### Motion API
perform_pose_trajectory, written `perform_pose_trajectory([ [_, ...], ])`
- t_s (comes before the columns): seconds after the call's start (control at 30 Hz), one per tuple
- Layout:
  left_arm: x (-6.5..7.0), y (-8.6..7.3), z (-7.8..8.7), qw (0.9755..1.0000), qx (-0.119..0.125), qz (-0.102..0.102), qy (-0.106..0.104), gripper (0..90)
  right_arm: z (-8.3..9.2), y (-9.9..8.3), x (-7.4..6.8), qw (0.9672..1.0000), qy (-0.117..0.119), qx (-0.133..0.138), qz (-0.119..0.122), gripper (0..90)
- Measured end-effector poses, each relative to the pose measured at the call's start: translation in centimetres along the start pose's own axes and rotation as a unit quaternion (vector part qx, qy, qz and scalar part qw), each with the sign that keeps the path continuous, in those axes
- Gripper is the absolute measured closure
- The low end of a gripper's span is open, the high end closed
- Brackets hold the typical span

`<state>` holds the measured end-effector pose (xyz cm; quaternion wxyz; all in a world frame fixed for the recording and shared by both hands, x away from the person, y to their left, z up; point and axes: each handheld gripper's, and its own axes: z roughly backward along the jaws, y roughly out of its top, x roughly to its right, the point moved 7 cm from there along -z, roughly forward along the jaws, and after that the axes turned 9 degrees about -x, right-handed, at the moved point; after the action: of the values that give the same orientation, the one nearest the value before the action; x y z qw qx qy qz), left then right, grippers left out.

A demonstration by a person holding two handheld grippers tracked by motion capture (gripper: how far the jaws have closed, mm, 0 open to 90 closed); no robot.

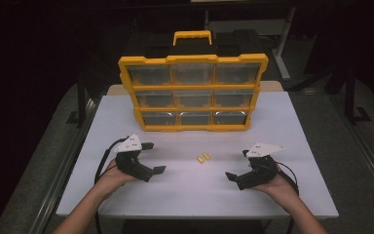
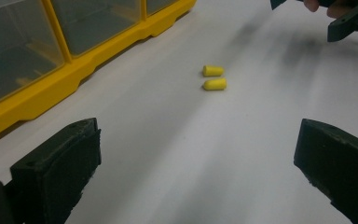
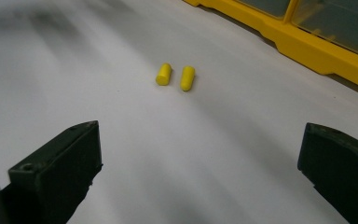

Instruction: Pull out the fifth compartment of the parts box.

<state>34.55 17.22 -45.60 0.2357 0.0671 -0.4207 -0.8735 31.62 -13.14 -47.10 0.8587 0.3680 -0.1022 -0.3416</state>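
The left gripper rests low over the white table, held in the person's left hand, and its two black jaws stand wide apart with nothing between them. In the left gripper view the jaws rise at the bottom corners, and the bare tabletop lies between them. Ahead of this gripper, a little to its right and well clear of the jaw tips, lie two small yellow earplugs, side by side and just beside each other, both on their sides. Farther off to its left stands the yellow organizer case, its clear-fronted drawers facing the person.

The right gripper sits on the other side of the table in the person's right hand, pointing inward toward the left one. Its jaws also gape wide and hold nothing. In the right gripper view the same pair of earplugs lies ahead of the jaws, slightly left of the middle, untouched, with open table between them and the jaw tips. The organizer case runs along the far right of that view.

From the high view, the earplugs lie between the two grippers, apart from both, and the case stands upright beyond them with its handle on top.
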Motion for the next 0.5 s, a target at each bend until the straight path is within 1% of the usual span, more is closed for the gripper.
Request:
perform_pose_trajectory([
  [0.27, 0.12, 0.5, -0.25, 1.0, 0.006, -0.002, -0.002, 0.1, -0.02, 0.06, -0.05, 1.0, 0.001, 0.0, 0.0, 0.0],
  [0.5, 0.04, 0.88, -0.5, 0.9999, 0.012, 0.0, -0.003, 0.1, -0.04, 0.09, -0.01, 1.0, 0.001, 0.001, -0.001, 0.0],
])
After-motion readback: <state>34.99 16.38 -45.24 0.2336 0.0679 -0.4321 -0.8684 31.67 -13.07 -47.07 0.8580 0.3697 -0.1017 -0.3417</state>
